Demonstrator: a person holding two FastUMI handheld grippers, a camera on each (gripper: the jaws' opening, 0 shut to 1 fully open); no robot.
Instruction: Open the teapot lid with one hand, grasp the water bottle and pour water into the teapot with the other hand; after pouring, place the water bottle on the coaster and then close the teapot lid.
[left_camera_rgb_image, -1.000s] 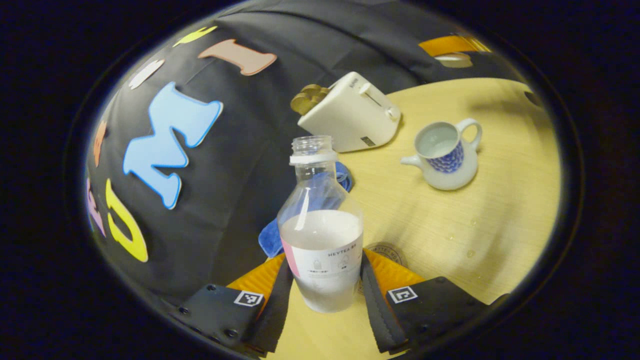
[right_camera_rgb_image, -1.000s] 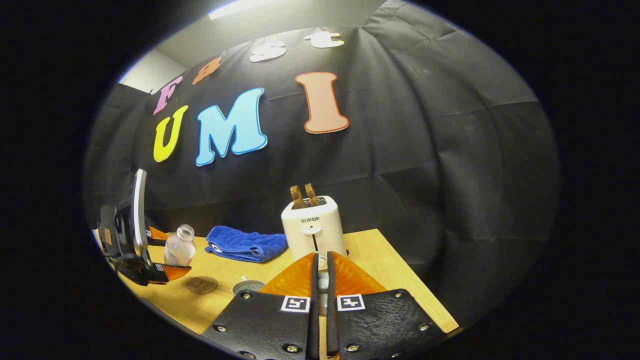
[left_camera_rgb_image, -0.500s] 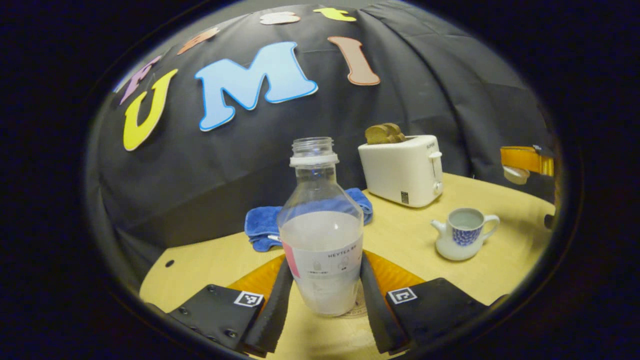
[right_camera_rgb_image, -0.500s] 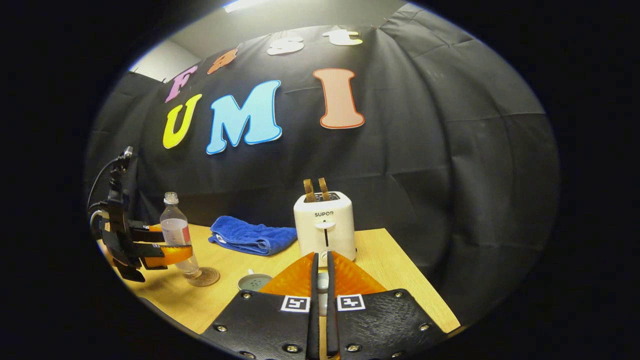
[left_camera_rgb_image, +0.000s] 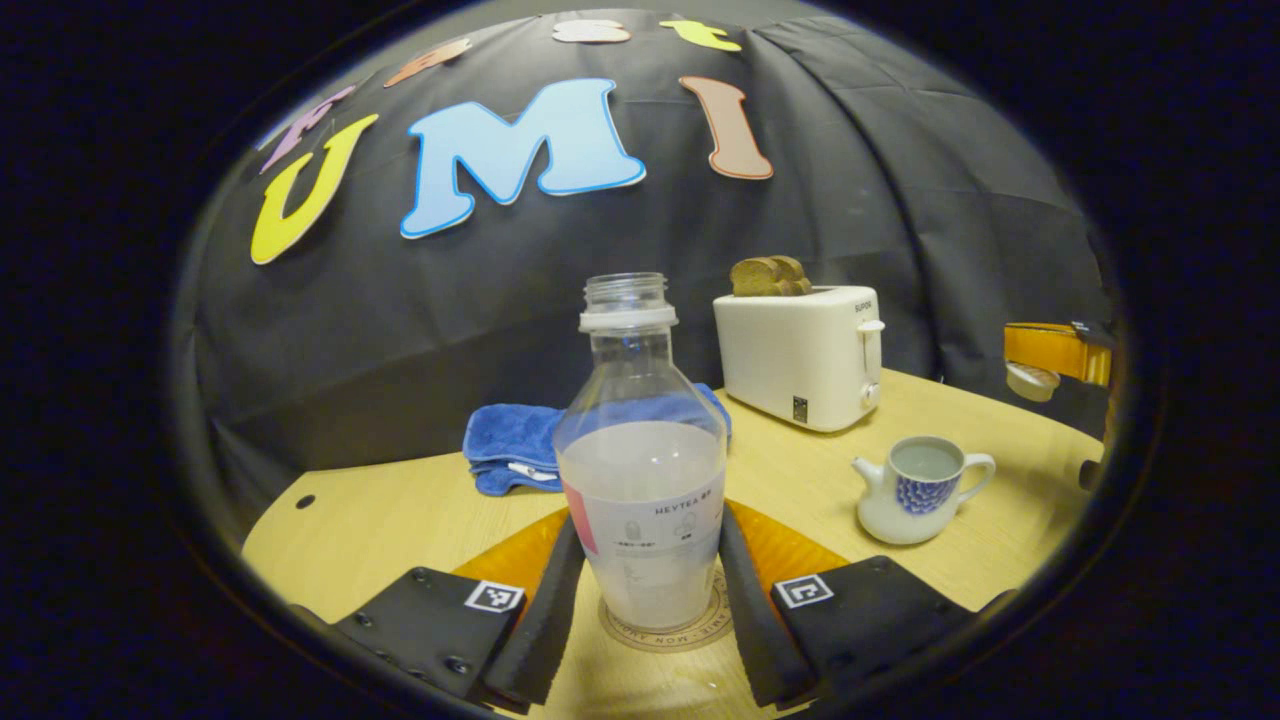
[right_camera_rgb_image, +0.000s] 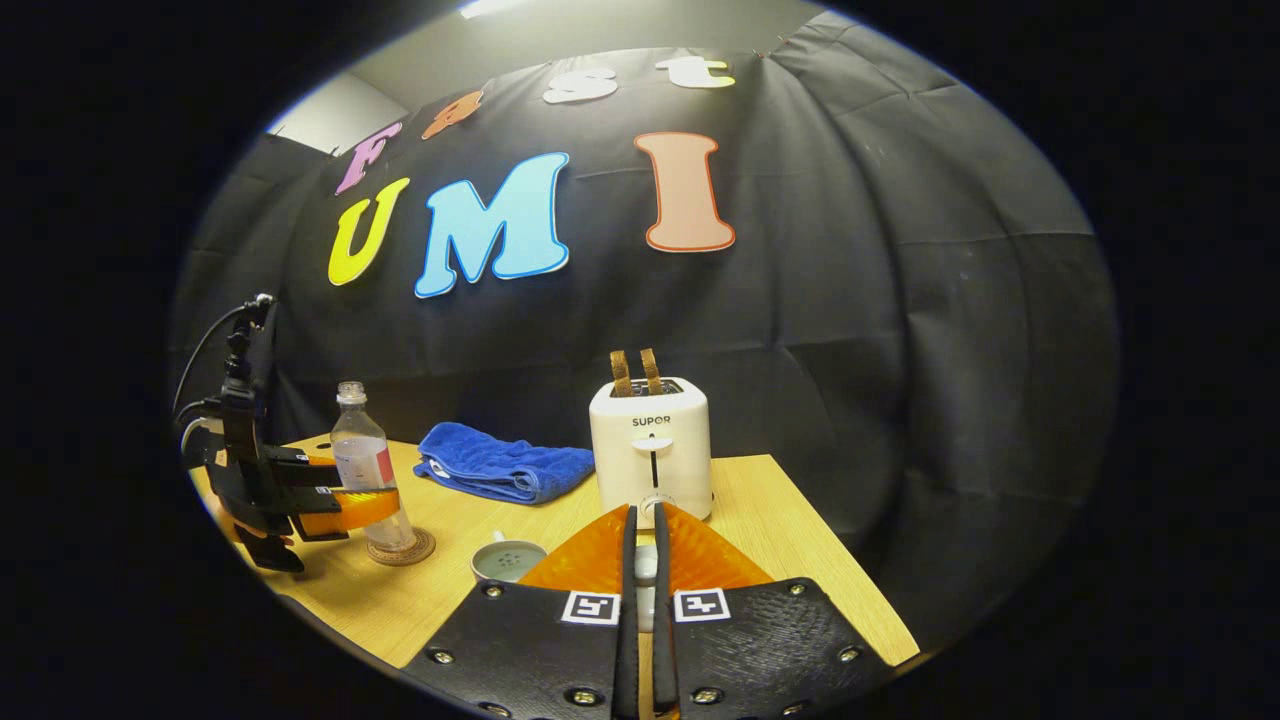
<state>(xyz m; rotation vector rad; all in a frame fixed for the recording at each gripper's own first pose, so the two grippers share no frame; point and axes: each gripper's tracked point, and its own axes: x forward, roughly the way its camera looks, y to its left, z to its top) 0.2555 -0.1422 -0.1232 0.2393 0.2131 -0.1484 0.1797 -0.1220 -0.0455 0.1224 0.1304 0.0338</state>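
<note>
Gripping clear plastic water bottle (left_camera_rgb_image: 642, 470) on round coaster (left_camera_rgb_image: 668, 628).

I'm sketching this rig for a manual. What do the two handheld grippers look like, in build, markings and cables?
Each gripper, left and right, has two black textured plates fixed with screws, each bearing a small square black-and-white tag, ahead of ribbed wedge-shaped jaws. Seen from the right gripper view, the left gripper has a black upright body with a thin cable arching off its top.
</note>
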